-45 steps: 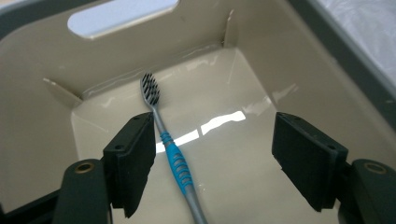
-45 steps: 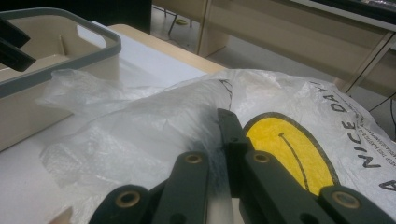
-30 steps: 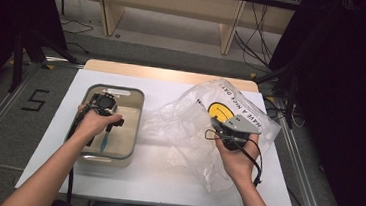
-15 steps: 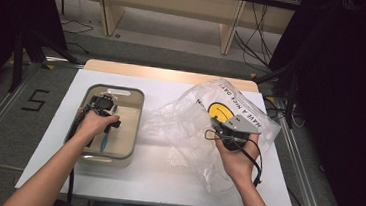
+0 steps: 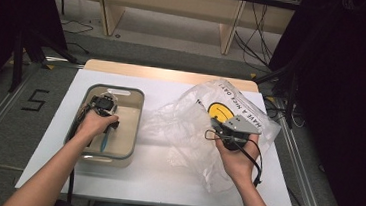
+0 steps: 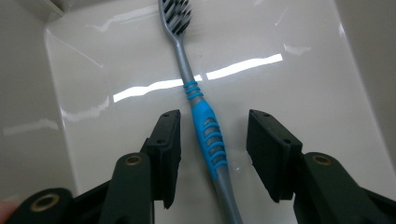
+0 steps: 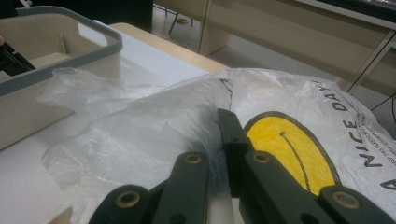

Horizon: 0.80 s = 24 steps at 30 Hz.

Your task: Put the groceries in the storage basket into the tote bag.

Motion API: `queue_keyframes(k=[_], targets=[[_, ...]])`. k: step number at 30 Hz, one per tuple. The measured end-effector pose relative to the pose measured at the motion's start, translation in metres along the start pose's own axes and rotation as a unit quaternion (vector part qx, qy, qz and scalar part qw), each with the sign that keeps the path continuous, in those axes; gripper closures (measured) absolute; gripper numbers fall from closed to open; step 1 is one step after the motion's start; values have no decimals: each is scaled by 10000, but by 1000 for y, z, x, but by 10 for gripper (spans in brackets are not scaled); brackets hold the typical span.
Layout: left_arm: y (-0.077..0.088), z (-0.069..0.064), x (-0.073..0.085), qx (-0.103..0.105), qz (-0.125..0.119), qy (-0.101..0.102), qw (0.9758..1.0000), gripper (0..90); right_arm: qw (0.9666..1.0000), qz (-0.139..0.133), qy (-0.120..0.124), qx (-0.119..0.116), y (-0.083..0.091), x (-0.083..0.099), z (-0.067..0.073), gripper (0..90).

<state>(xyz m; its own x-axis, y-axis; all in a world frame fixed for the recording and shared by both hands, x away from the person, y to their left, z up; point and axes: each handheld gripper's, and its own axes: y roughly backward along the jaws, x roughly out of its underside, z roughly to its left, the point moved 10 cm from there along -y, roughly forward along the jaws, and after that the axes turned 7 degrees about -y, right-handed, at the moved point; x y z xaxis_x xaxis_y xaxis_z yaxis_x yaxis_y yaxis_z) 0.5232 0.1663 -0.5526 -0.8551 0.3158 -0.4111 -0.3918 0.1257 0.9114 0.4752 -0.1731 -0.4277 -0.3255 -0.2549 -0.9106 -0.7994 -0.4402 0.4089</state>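
My left gripper point(image 6: 212, 154) is down inside the beige tub point(image 5: 133, 129), jaws spread wide with a toothbrush point(image 6: 201, 121) lying between them, touching neither pad. The left gripper view gives me the detail: grey handle, blue ribbed grip, dark bristles at the far end, the brush flat on the tub's glossy white bottom. From the high view I get only a sliver of blue point(image 5: 104, 141) poking out beside my left hand point(image 5: 96, 124), with the left gripper point(image 5: 104, 107) over the tub's far half.

My right gripper point(image 7: 219, 140) has its jaws drawn together on a fold of the clear plastic bag point(image 7: 154, 135); the film is pinched between the black pads, as the right gripper view shows close up. From the high view the same gripper point(image 5: 214, 134) sits in my right hand point(image 5: 238, 160) at the middle of the bag point(image 5: 189, 128), grey plate on top, cable looping down past my wrist.

The bag is spread crumpled over the right half of the white table point(image 5: 154, 181), just beside the tub. It carries a yellow smiley face point(image 7: 289, 149), and black print around it reads "HAVE A NICE DAY!" from the high view; up close I catch only "NICE DAY". The tub has a grey rim point(image 7: 70, 60) and a handle slot in its wall, and holds the toothbrush. A "5" point(image 5: 35, 100) is marked on the floor left of the table.
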Motion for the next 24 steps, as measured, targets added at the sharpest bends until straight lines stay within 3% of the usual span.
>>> queue_keyframes(k=[24], targets=[[1,-1,0,19,163,-142,9998,709,10000,9,-7,-10,0,0,1,900]])
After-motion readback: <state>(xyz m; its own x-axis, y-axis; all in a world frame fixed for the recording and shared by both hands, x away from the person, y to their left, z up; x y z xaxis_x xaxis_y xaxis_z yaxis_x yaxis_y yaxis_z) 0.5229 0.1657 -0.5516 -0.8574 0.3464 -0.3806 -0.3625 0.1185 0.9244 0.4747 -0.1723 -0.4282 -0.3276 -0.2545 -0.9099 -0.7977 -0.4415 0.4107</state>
